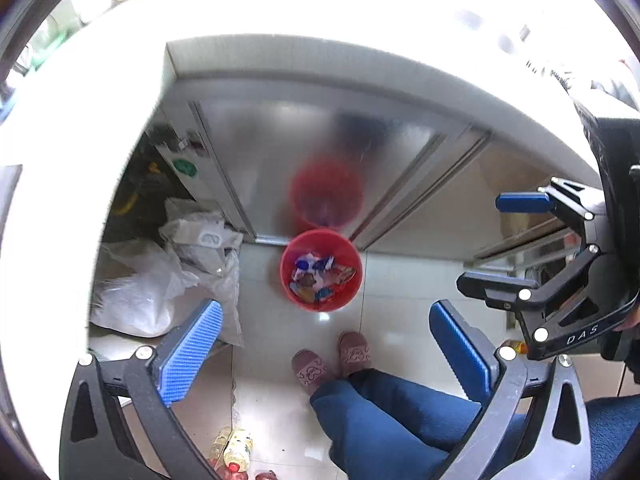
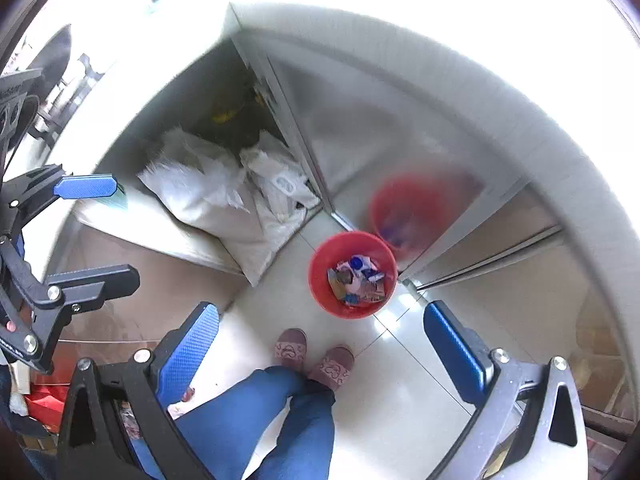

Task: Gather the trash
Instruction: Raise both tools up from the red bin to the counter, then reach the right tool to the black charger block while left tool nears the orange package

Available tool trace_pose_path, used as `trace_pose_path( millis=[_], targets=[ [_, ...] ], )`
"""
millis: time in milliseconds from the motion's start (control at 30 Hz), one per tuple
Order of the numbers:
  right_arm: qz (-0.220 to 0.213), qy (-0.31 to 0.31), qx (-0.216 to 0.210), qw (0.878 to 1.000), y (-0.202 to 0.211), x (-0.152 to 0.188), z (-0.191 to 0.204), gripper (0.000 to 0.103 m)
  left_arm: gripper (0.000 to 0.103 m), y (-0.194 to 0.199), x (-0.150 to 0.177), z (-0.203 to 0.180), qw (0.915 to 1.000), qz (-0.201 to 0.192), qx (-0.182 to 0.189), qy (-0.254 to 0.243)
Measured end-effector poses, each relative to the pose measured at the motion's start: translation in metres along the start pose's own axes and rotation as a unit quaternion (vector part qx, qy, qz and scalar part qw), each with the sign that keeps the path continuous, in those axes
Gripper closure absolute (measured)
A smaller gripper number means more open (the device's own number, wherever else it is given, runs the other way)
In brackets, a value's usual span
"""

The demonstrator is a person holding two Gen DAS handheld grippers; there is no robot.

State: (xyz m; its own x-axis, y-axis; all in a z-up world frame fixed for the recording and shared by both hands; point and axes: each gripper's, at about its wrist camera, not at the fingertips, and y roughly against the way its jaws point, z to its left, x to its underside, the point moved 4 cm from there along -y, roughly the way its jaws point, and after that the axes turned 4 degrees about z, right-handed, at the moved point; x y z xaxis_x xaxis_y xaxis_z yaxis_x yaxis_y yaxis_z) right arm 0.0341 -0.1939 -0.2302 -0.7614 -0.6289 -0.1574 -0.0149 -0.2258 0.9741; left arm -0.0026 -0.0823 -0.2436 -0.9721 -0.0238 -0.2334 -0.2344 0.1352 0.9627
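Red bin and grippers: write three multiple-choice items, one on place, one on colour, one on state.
1. Where is the bin?
A. on the counter
B. on the floor by the steel cabinet
C. inside the cabinet

2. What colour are the slippers?
A. pink
B. green
C. black

3. How is the left gripper?
A. shut on a wrapper
B. shut, holding nothing
C. open, holding nothing

Answers: 1 B, it stands on floor tiles at the cabinet's foot. 2 A, both look pink. 3 C, its fingers stand wide apart with nothing between.
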Motion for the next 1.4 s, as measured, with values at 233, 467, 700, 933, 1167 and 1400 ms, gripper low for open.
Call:
trace_pose_path(
  millis=[233, 467, 700, 933, 1167, 1400],
  targets=[
    [-0.035, -0.005, 0.002, 0.999, 0.062, -0.010, 0.009, 0.001, 0.000, 0.054, -0.010, -0.012, 0.9996, -0.028, -0.005, 0.004],
    [-0.071, -0.003, 0.006, 0.997, 0.100, -0.031, 0.012, 0.001, 0.000, 0.097, -0.038, -0.016, 0.9976, -0.067, 0.009, 0.011],
    [-0.107, -0.007, 0.006, 0.994, 0.136, -0.064, 0.007, 0.001, 0.000, 0.134, -0.081, -0.011, 0.9944, -0.105, -0.010, -0.005],
    [-0.142, -0.013, 0.020, 0.990, 0.151, -0.110, -0.004, 0.001, 0.000, 0.149, -0.122, 0.018, 0.9924, -0.121, -0.022, -0.005],
    [-0.154, -0.003, 0.017, 0.988, 0.136, -0.169, -0.006, 0.001, 0.000, 0.143, -0.178, 0.065, 0.9924, -0.116, -0.038, -0.018],
    [-0.185, 0.008, 0.022, 0.982, 0.125, -0.236, -0.013, 0.001, 0.000, 0.133, -0.244, 0.130, 0.9938, -0.104, -0.036, -0.018]
  ],
)
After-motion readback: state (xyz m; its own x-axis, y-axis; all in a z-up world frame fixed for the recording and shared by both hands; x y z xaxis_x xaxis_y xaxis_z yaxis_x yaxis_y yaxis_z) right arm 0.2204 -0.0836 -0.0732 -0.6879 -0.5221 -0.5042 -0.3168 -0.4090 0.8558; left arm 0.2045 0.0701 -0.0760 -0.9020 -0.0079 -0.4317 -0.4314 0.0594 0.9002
